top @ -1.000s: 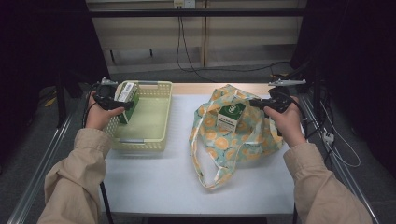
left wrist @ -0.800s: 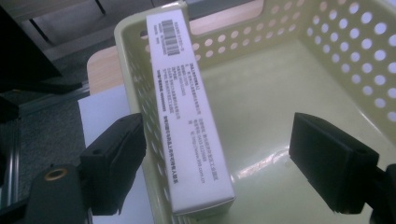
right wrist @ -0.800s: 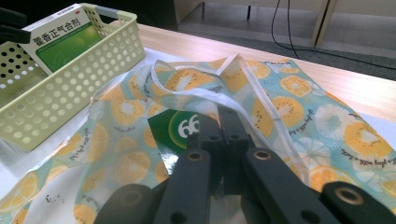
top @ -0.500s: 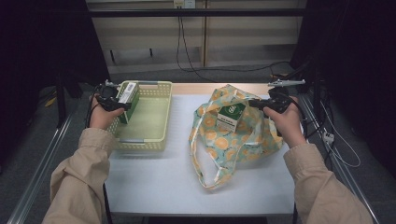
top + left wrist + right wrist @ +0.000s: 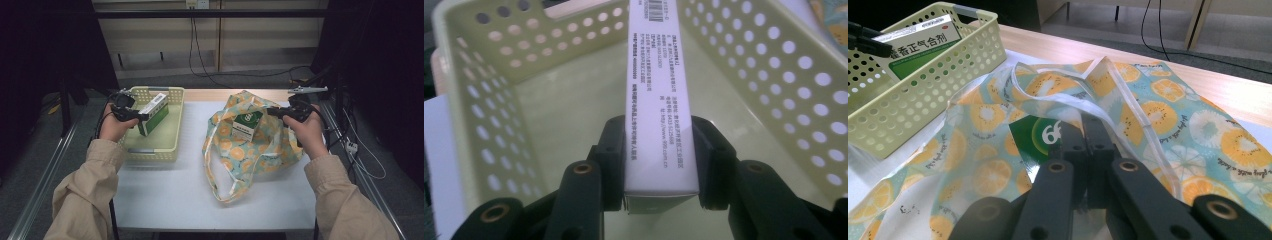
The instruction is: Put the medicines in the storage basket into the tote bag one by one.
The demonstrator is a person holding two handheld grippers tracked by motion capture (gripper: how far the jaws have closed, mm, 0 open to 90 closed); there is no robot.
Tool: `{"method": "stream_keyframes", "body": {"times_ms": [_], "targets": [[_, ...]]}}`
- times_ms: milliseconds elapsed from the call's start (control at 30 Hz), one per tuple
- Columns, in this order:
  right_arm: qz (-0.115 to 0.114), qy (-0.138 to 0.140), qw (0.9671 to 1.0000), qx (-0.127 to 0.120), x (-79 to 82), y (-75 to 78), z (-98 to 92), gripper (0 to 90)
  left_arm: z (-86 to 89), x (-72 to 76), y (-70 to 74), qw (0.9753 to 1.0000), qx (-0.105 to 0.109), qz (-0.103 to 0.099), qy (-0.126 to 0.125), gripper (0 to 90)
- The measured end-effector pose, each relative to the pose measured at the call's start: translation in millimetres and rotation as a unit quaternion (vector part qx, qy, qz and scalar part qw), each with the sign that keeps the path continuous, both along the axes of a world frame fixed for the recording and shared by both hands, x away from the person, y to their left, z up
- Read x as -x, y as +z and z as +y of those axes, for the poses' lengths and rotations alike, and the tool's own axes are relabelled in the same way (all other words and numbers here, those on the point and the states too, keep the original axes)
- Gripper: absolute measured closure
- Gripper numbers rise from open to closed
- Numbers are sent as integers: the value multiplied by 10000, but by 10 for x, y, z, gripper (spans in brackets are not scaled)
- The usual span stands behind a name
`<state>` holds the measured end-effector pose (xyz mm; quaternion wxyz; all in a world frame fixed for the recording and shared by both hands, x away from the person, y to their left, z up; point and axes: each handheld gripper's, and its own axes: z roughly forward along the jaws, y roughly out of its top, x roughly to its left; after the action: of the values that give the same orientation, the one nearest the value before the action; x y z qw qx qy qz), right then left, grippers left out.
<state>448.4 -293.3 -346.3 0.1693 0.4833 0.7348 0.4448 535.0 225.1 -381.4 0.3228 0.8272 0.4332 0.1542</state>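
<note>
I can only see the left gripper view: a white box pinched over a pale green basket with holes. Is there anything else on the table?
Observer: Yes. In the high view, a fruit-print bag lies to the right of the basket.
Operator: Is anything in it?
Observer: A green and white box stands in its mouth.
Operator: And the other gripper?
Observer: The right gripper is at the bag's rim with its jaws together, apparently pinching the cloth.

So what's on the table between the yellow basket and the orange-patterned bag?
Nothing. In the high view, only a bare strip of white table separates the basket from the bag. They don't touch there.
</note>
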Motion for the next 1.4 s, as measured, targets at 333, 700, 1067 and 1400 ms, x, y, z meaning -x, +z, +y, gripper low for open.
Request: {"method": "stream_keyframes", "body": {"times_ms": [333, 700, 1067, 1400], "targets": [[17, 36, 10000, 13, -14, -17, 39, 900, -186, -114, -150, 9997, -95, 62, 193, 437], [13, -2, 10000, -11, 12, -20, -1, 900, -177, -41, -25, 9992, 188, 237, 270, 633], [21, -7, 10000, -74, 18, -80, 7, 900, -156, 271, 634, 9967, 763, -102, -257, 636], [53, -6, 10000, -69, 17, -102, 27, 900, -711, 579, 910, 9860, 873, -46, -1417, 636]]}}
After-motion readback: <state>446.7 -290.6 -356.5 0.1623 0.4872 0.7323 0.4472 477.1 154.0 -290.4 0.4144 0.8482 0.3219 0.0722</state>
